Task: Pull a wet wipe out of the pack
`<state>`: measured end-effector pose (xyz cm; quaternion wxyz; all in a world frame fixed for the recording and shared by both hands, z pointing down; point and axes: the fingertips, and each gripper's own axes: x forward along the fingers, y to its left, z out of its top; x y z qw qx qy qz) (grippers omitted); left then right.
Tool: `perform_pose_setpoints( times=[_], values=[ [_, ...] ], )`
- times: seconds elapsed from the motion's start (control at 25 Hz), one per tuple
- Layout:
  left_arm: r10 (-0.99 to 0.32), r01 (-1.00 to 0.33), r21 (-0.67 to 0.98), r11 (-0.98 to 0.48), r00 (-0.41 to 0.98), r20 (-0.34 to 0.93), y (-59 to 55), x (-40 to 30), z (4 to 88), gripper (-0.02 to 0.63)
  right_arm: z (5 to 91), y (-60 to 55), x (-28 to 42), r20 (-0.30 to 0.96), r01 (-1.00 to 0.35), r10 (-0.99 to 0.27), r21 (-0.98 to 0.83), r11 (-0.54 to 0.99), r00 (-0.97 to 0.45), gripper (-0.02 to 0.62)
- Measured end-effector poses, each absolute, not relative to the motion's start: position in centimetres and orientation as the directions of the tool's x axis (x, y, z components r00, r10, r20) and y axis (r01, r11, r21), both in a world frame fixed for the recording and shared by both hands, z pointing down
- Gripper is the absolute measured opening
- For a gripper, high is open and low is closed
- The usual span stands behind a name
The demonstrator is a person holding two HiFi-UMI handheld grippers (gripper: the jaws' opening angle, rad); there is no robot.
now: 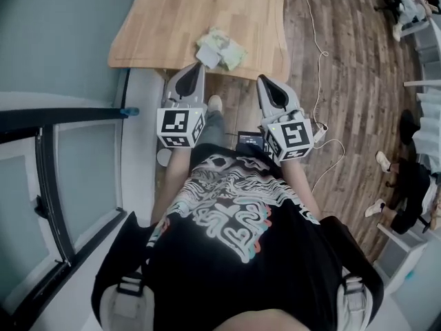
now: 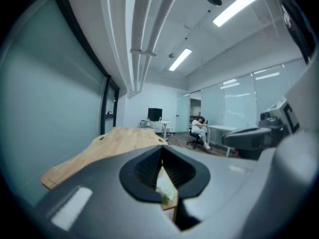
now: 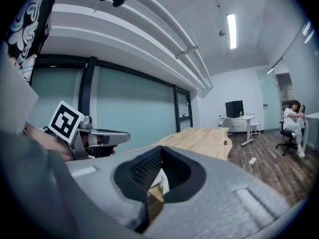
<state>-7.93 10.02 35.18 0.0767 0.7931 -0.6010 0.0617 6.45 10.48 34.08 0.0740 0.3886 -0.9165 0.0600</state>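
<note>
The wet wipe pack point(image 1: 220, 48), pale green and white and crumpled, lies at the near edge of the wooden table point(image 1: 179, 19). My left gripper point(image 1: 198, 66) is shut and empty, its tip just below and left of the pack. Also shut and empty, my right gripper point(image 1: 265, 80) points at the table edge to the pack's right. In the left gripper view the jaws point(image 2: 162, 148) meet, and a sliver of the pack point(image 2: 167, 188) shows below them. The right gripper view likewise shows closed jaws point(image 3: 160, 151) with the pack point(image 3: 160, 185) beyond.
A glass partition with a black frame point(image 1: 62, 157) stands at the left. White cable point(image 1: 318, 67) trails over the wood floor right of the table. A person sits at the far right point(image 1: 406, 178); another sits on an office chair point(image 2: 199, 131) across the room.
</note>
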Motion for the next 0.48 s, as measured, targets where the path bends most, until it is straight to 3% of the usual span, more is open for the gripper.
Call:
perform_pose_setpoints(
  times=[0.48],
  values=[
    [-0.892, -0.930, 0.076, -0.360, 0.367, 0.263, -1.7, -11.2, 38.7, -0.009, 38.9, -0.1, 2.6, 0.321, -0.755, -0.703, -0.061, 0.653, -0.634, 0.000]
  ],
)
